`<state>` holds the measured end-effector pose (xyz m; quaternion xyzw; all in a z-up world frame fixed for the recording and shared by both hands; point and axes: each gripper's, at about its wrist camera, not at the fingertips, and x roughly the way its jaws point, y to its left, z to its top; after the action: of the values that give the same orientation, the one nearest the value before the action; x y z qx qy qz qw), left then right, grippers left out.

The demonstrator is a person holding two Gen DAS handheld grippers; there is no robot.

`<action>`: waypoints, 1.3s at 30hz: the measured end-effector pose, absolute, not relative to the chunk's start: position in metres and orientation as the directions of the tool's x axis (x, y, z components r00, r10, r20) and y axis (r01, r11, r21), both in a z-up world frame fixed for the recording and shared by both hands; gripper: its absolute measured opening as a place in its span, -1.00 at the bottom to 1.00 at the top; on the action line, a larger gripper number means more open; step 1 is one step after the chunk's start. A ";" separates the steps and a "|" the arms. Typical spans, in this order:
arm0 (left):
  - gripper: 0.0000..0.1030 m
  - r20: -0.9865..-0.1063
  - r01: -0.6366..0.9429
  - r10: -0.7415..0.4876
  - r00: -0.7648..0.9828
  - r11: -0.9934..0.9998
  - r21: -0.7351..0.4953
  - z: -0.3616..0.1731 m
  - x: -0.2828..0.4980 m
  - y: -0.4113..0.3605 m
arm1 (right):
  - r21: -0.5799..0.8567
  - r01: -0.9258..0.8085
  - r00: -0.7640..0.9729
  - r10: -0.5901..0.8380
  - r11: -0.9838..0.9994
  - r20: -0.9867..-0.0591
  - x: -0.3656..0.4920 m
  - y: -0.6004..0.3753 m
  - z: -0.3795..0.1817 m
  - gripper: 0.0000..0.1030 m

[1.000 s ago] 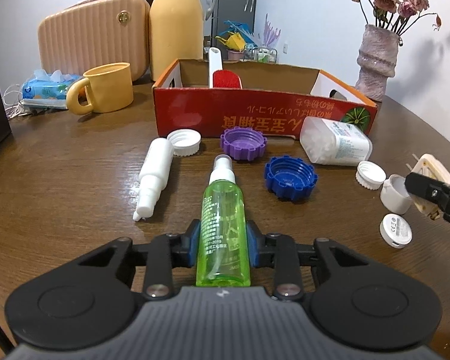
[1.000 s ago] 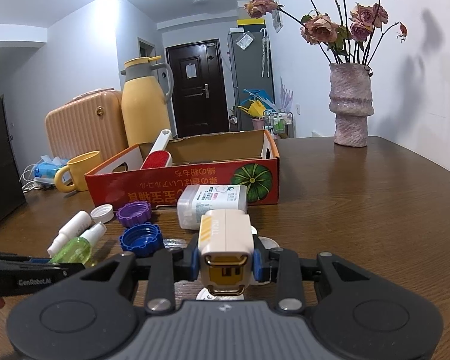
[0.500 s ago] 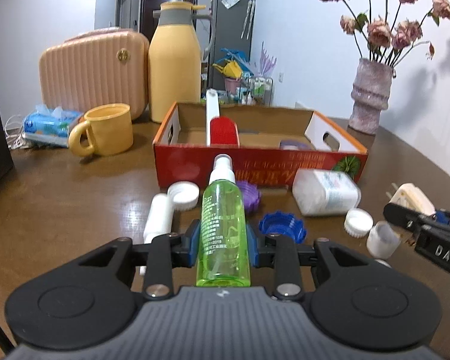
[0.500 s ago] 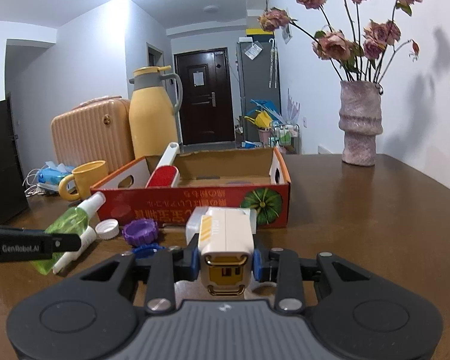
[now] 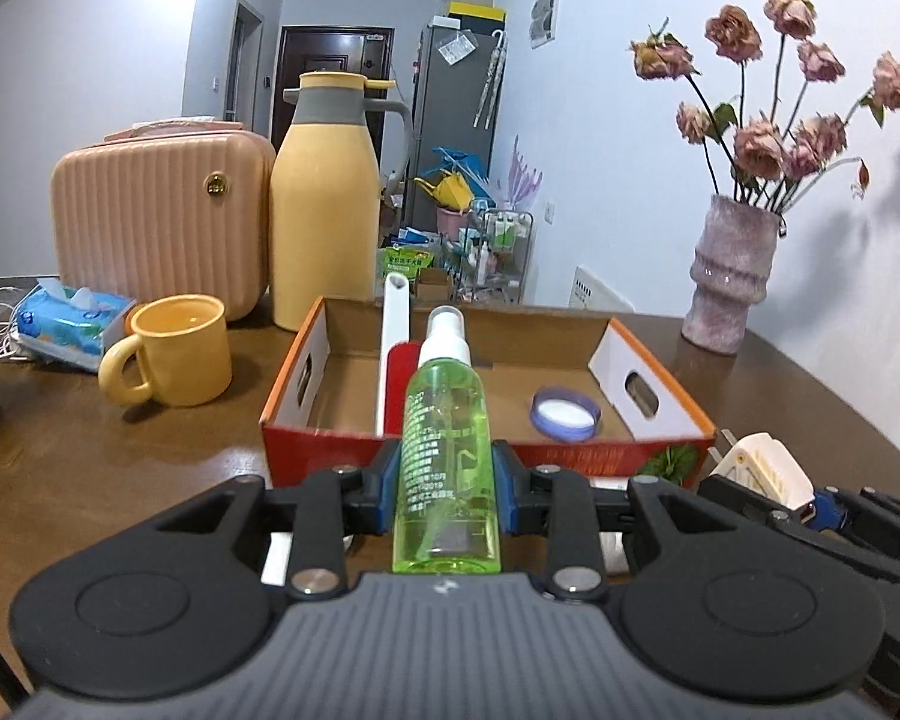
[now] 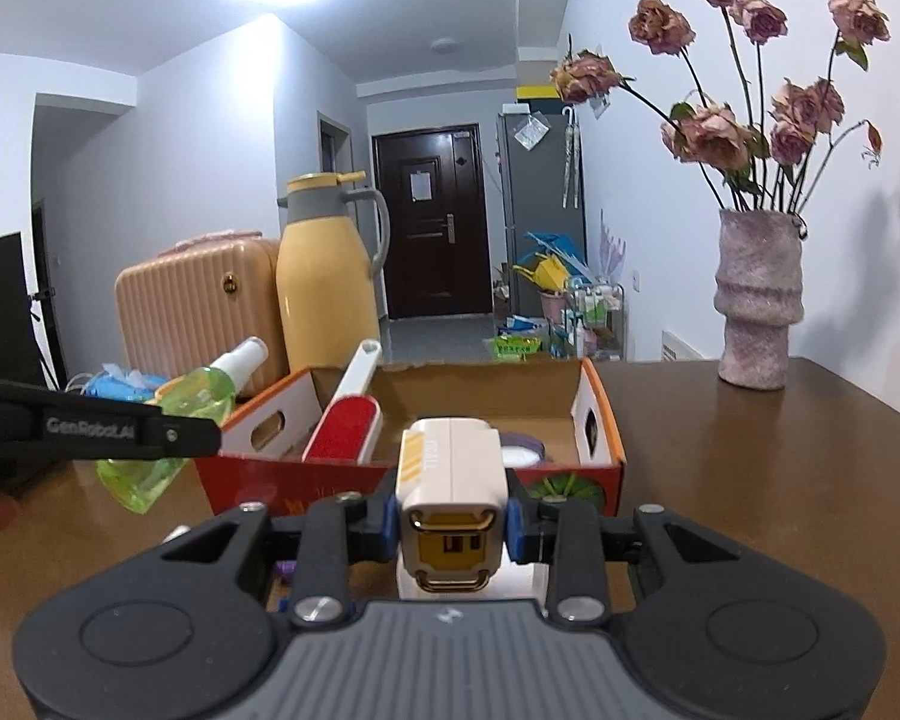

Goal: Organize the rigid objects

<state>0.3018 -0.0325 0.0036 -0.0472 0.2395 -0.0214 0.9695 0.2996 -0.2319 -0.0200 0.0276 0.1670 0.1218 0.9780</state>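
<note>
My left gripper point(image 5: 447, 483) is shut on a green spray bottle point(image 5: 447, 450) with a white nozzle, held in the air just before the red cardboard box point(image 5: 486, 456). My right gripper point(image 6: 453, 519) is shut on a white and gold charger plug point(image 6: 453, 480), also raised in front of the box point(image 6: 414, 495). Each view shows the other gripper off to one side: the charger point(image 5: 762, 471) at right, the bottle point(image 6: 174, 414) at left. Inside the box lie a red lint brush point(image 6: 345, 429) with a white handle and a purple-rimmed lid point(image 5: 565, 414).
Behind the box stand a yellow thermos jug point(image 5: 327, 228), a pink ribbed case point(image 5: 162, 228), a yellow mug point(image 5: 177, 351) and a tissue pack point(image 5: 69, 321). A vase of dried roses point(image 5: 732, 282) stands at the back right. The brown table point(image 6: 750, 480) extends to the right.
Both grippers have risen off the table with their objects and come closer to the box, whose inside now shows. The caps and bottles on the table have dropped below view.
</note>
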 end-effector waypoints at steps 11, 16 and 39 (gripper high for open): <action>-0.39 -0.448 -0.007 -0.057 0.892 0.990 -0.141 0.014 0.350 -0.036 | 0.081 -0.234 0.921 0.248 0.969 -0.301 0.351 -0.223 -0.003 -0.40; -0.39 -0.437 -0.013 -0.053 0.898 0.989 -0.148 0.016 0.371 -0.035 | 0.100 -0.227 0.919 0.247 0.969 -0.308 0.377 -0.220 -0.002 -0.40; -0.39 -0.437 -0.086 0.014 0.899 0.985 -0.147 0.011 0.469 -0.017 | 0.036 -0.188 0.922 0.189 0.981 -0.337 0.472 -0.208 -0.003 -0.40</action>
<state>0.4688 -0.0175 0.0112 -0.0815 0.2228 0.0258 0.9711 0.4718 -0.2084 -0.0033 0.0016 0.1720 0.0963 0.9804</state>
